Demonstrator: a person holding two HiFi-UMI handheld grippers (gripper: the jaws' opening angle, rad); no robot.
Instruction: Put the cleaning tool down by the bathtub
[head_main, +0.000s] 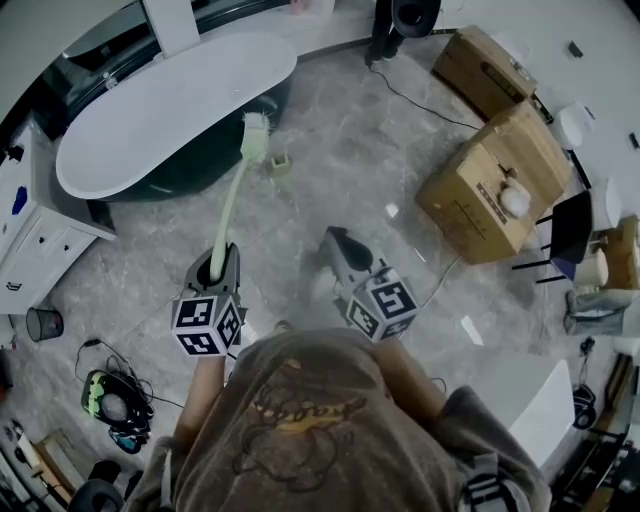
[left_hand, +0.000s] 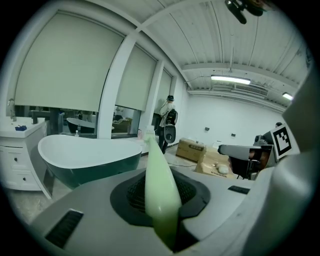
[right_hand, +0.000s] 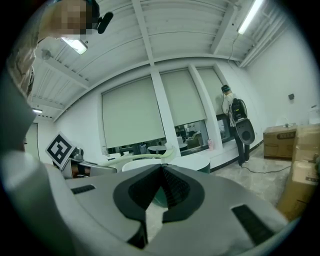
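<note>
The cleaning tool is a long brush with a pale green handle (head_main: 228, 205) and a white bristle head (head_main: 255, 125). My left gripper (head_main: 221, 256) is shut on the handle's lower end, and the handle (left_hand: 154, 165) runs up between its jaws (left_hand: 161, 194). The brush head reaches the near edge of the bathtub (head_main: 170, 100), which is white on top with a dark green outside (left_hand: 85, 150). A small pale green holder (head_main: 280, 161) stands on the floor beside the tub. My right gripper (head_main: 336, 241) hangs to the right with its tips together (right_hand: 161, 172) and nothing between them.
Two cardboard boxes (head_main: 485, 185) (head_main: 485, 65) stand at the right, with a black chair (head_main: 570, 228) beyond them. A speaker on a stand (head_main: 405, 15) is at the back. A white cabinet (head_main: 30, 235) and a black bin (head_main: 42, 322) are left. A cable (head_main: 425, 105) crosses the marble floor.
</note>
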